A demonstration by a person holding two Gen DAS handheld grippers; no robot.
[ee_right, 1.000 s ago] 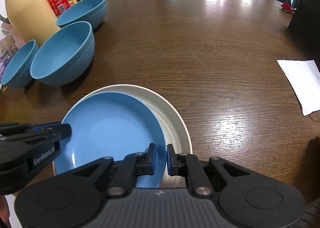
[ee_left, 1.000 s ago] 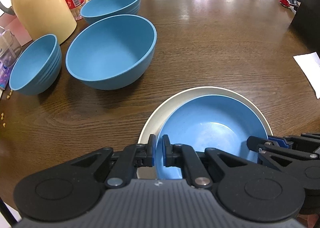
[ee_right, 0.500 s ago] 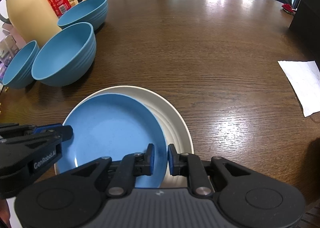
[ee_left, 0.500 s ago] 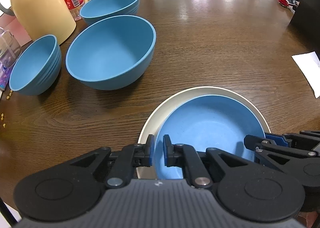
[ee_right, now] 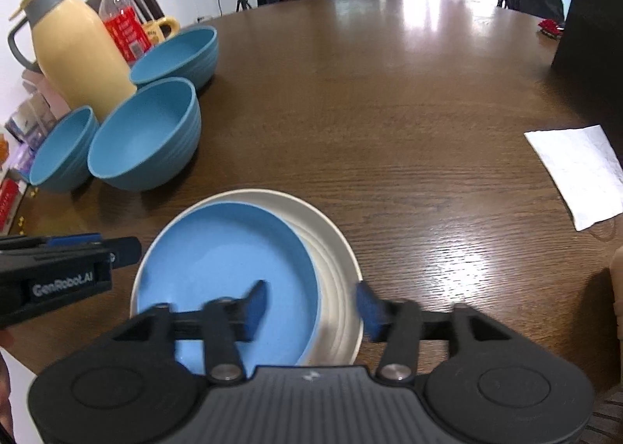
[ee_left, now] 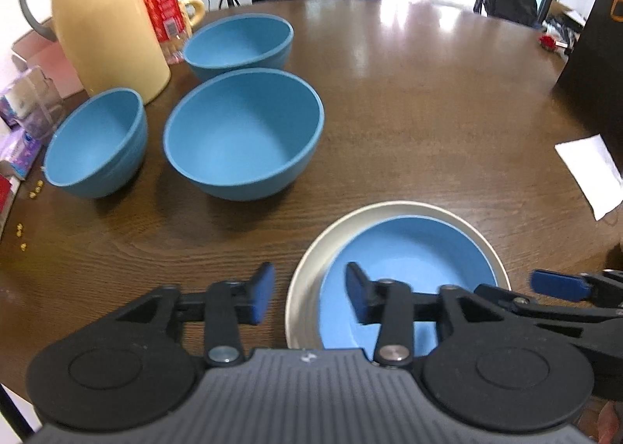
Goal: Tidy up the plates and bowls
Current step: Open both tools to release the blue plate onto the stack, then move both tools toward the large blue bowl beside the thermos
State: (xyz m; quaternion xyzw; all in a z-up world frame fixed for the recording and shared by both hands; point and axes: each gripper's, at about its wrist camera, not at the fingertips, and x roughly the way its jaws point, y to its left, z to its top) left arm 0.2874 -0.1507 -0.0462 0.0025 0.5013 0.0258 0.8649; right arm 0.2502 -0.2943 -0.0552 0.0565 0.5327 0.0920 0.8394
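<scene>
left tongs: spread, straddling near rims of both plates
right tongs: spread, over plates' right side
blue plate: nested in white plate, near surface edge
bowls: three, grouped far left

Both wrist views: low, close above near table edge, facing 12 o'clock; shared stacked plates, bowls.

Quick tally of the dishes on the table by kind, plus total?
Blue bowls: 3 (small, large, far)
Blue plates: 1
White plates: 1, under the blue one
Total: 5
</scene>
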